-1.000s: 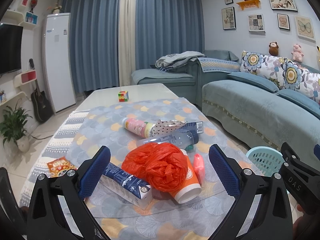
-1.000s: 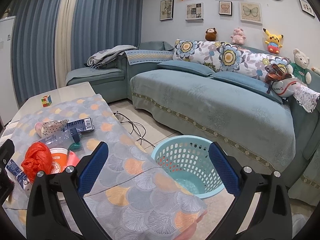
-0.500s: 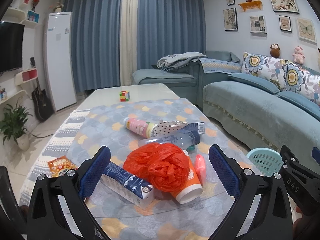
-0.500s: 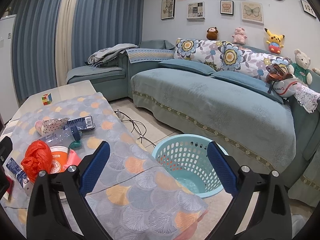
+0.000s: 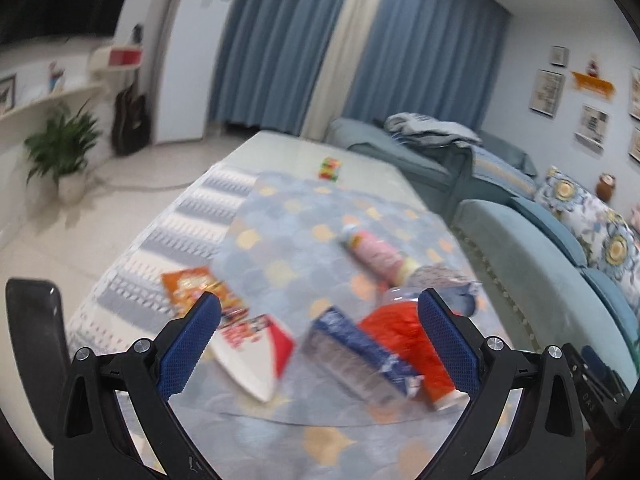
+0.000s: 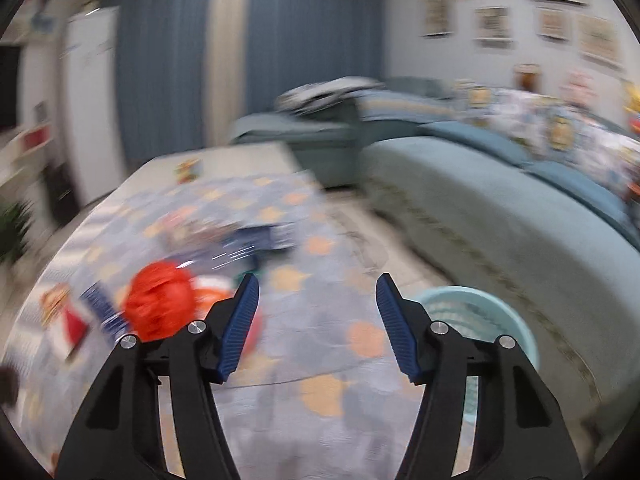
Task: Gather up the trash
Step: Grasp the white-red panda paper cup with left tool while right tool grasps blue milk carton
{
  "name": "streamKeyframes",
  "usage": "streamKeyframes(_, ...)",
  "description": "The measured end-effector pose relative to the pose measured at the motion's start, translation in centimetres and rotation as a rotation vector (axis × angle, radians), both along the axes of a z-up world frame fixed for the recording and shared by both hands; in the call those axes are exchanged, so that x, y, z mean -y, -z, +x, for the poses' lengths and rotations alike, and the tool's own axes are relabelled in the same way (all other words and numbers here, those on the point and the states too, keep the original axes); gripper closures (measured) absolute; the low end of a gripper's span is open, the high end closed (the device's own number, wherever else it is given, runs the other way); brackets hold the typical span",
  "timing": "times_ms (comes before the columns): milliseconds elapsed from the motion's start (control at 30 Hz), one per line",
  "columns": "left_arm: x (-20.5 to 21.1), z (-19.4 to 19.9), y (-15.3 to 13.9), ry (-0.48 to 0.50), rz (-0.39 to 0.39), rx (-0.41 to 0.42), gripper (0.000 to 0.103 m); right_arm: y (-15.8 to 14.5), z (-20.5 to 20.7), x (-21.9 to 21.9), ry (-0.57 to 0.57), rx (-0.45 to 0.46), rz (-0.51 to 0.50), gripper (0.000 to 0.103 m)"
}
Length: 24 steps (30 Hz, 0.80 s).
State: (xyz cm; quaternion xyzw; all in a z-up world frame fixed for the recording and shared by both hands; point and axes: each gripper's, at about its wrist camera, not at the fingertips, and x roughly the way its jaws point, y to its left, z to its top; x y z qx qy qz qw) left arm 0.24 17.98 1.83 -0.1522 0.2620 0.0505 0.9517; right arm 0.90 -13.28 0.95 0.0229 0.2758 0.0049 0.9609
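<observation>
Trash lies in a heap on the patterned tablecloth [image 5: 280,240]: a crumpled red plastic bag [image 5: 394,330], a blue and white box [image 5: 352,350], a white and red carton [image 5: 252,350], an orange snack packet [image 5: 188,286] and a pink bottle [image 5: 374,254]. My left gripper [image 5: 318,334] stands open above the near end of the heap, nothing between its fingers. In the right wrist view the red bag [image 6: 160,306] sits left of my right gripper [image 6: 316,320], whose jaws are closing with nothing between them. A light blue basket [image 6: 476,314] stands on the floor to the right.
A blue sofa [image 6: 500,216] runs along the right side past the basket. A colour cube [image 5: 330,168] sits at the table's far end. A potted plant [image 5: 66,152] and a guitar [image 5: 130,120] stand at the left wall. Both views are blurred.
The left view has swung left and rolled, bringing the carton and snack packet into view. The right view has swung left towards the table, and the right jaws have narrowed.
</observation>
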Motion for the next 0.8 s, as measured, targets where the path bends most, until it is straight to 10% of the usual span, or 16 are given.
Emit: streamKeyframes(800, -8.1, 6.3, 11.8, -0.018, -0.242, -0.265, 0.023, 4.7, 8.1, -14.0, -0.608, -0.176, 0.075, 0.041)
